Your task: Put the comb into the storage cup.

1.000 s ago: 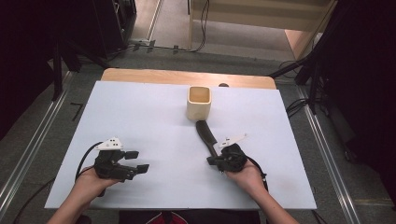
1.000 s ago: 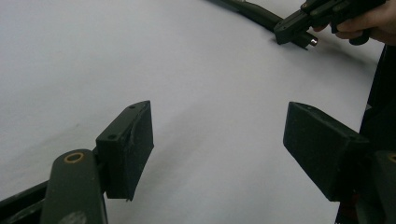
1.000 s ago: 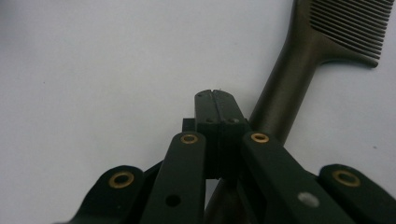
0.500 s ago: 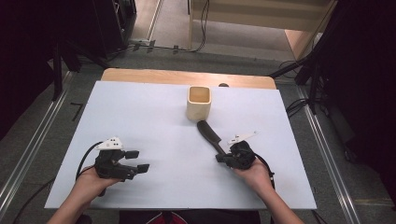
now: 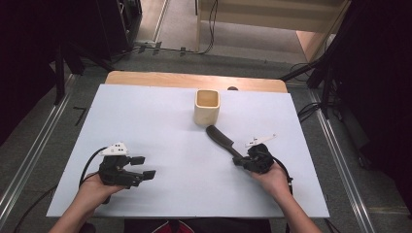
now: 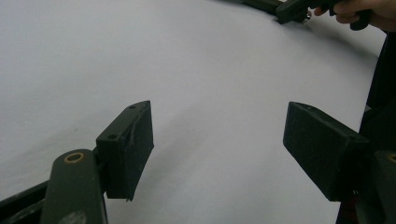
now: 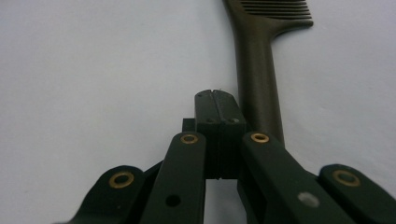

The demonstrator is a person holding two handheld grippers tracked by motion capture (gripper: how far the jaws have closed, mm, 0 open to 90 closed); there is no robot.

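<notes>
A black comb [image 5: 221, 140] lies flat on the white sheet [image 5: 145, 116], slanting from near the cup down to the right. My right gripper [image 5: 236, 160] sits at the comb's handle end, shut, pads pressed together with nothing between them. In the right gripper view the comb's handle [image 7: 257, 84] runs just right of the closed tips of the right gripper [image 7: 217, 100], its teeth at the top. My left gripper [image 5: 143, 166] rests at the sheet's near left, held by a hand. It is open, and the left gripper [image 6: 219, 144] has only bare sheet between its jaws.
A beige square cup [image 5: 207, 108] stands upright at the middle back of the sheet, just beyond the comb. A strip of wooden tabletop [image 5: 170, 80] shows behind the sheet. Metal rails run along both sides of the table. The right gripper [image 6: 292, 9] appears far off in the left gripper view.
My right hand has slid to the right, and the comb's handle end has swung right with it, so the comb lies more slanted. The left hand has kept still.
</notes>
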